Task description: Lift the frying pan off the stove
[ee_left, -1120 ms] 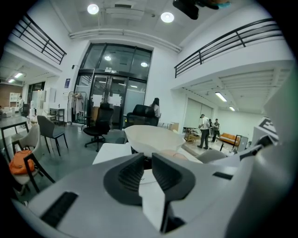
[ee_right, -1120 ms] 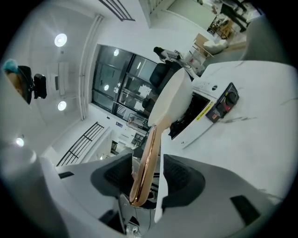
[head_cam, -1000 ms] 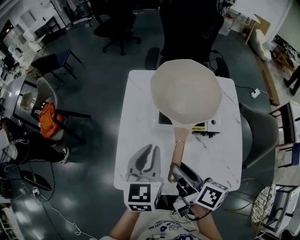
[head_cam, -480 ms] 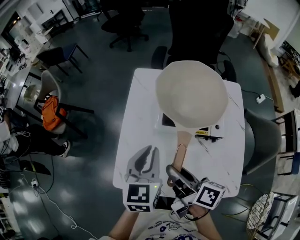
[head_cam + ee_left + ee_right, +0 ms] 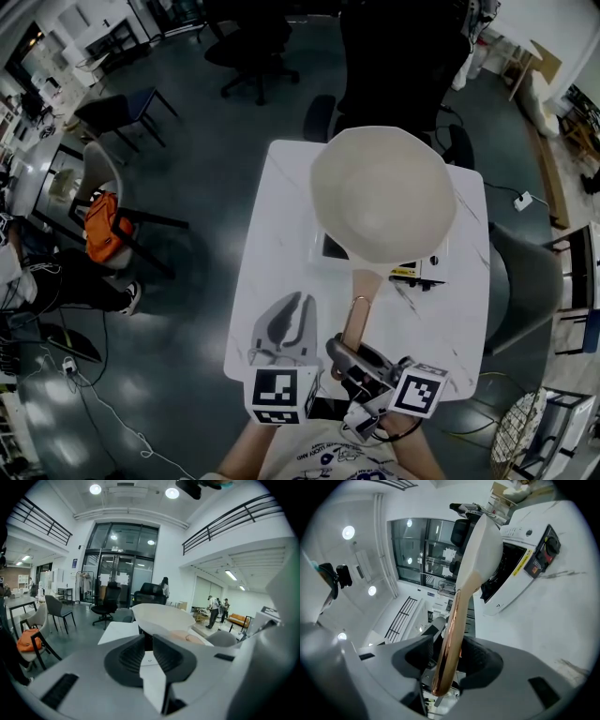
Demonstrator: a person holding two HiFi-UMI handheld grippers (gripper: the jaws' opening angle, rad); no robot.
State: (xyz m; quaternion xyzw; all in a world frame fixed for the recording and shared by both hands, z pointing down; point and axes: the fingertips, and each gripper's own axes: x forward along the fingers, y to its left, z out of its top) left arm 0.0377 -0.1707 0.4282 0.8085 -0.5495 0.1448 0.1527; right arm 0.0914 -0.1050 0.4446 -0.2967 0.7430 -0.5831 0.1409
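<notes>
A cream frying pan [image 5: 382, 195] hangs tilted over the small white stove [image 5: 424, 269] on the white table [image 5: 272, 234]. Its copper-coloured handle [image 5: 355, 309] runs toward me, and my right gripper [image 5: 343, 350] is shut on the handle's end. In the right gripper view the handle [image 5: 451, 634] is pinched between the dark pads of the right gripper [image 5: 449, 657]. There the pan [image 5: 482, 545] stands clear above the stove [image 5: 520, 564]. My left gripper [image 5: 296, 305] hovers over the table's near left, shut and empty. From the left gripper [image 5: 151, 643] I see the pan [image 5: 161, 616] ahead.
Chairs ring the table: a dark one [image 5: 323, 117] at its far end and a grey one [image 5: 525, 281] on the right. A chair with an orange bag [image 5: 101, 234] stands at the left. The stove's control panel [image 5: 546, 550] faces the near right.
The pan, held by its handle, looks slightly larger and sits further right in view. The right gripper has shifted a little with it. The left gripper has stayed put.
</notes>
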